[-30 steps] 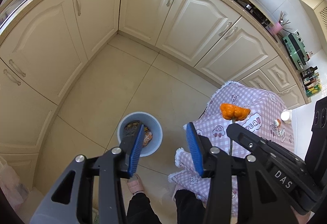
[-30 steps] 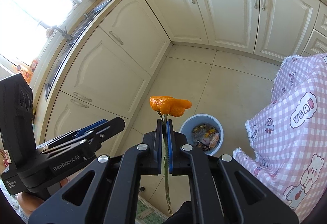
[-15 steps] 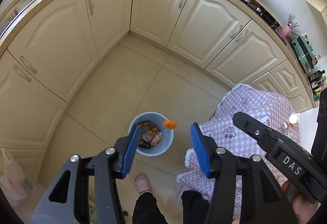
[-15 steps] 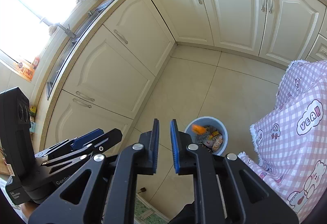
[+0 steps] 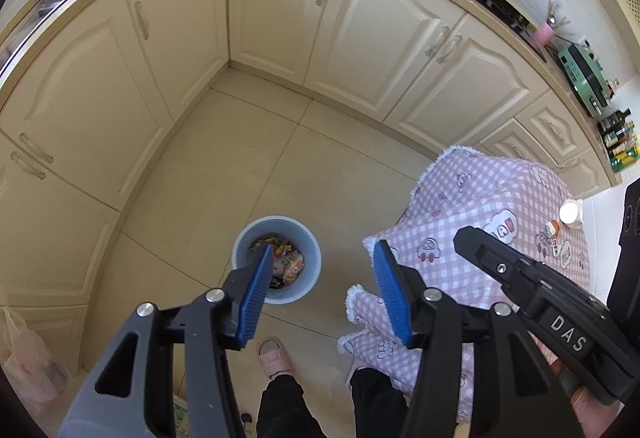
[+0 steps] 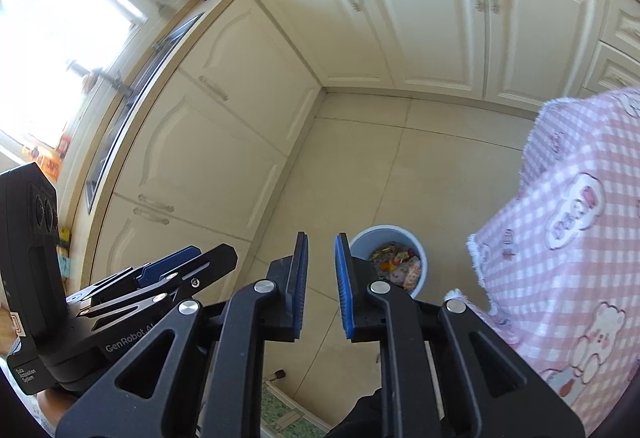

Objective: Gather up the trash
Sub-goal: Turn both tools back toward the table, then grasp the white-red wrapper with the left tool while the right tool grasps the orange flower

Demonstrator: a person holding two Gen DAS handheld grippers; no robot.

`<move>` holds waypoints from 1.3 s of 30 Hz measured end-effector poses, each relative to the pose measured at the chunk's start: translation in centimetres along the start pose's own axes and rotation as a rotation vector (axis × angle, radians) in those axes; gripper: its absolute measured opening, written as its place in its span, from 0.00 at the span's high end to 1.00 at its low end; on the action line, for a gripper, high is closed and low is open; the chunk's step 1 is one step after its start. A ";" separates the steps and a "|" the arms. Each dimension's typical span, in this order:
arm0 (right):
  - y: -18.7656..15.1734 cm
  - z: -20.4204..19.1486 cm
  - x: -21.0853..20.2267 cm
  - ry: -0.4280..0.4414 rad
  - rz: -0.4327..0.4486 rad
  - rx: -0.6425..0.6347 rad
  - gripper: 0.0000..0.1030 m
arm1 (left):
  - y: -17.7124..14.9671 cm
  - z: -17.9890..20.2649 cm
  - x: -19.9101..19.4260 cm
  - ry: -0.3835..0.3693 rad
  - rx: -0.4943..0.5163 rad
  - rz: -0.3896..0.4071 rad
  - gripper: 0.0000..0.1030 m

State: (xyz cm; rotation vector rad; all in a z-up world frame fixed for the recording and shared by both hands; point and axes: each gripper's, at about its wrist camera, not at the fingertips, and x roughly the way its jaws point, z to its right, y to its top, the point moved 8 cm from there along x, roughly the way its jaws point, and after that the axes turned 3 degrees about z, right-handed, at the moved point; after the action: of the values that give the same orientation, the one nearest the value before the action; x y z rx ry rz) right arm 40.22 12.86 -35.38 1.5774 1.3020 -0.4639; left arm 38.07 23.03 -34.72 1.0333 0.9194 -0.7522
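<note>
Left wrist view: cream cabinets wrap the tiled floor as I hold both tools above a pink checked tablecloth and the blue trash bin, which stands on the floor beside the cloth, wrappers inside. My left gripper stands wide and empty; my right gripper, having just been opening, shows a narrow gap, nothing between its pads.

Beige tiled floor carries a pale blue bin full of wrappers, standing beside the pink checked tablecloth; a slippered foot stands near it.
</note>
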 end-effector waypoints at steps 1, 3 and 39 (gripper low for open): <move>0.1 1.0 -0.4 -0.005 0.004 0.012 0.87 | 0.0 1.2 0.3 -0.003 0.016 -0.005 0.50; 0.3 3.4 -1.5 -0.020 0.016 0.040 0.87 | -0.1 3.8 1.0 -0.015 0.046 -0.015 0.50; 0.1 44.3 -17.4 -0.269 0.106 0.414 0.81 | -6.4 46.6 20.2 -0.176 0.290 -0.249 0.54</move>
State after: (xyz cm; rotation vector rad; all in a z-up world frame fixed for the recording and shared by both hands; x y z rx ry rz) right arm 47.00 -33.93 -40.62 1.8361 0.9506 -0.8883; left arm 53.78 -24.71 -44.81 1.0952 0.8095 -1.1931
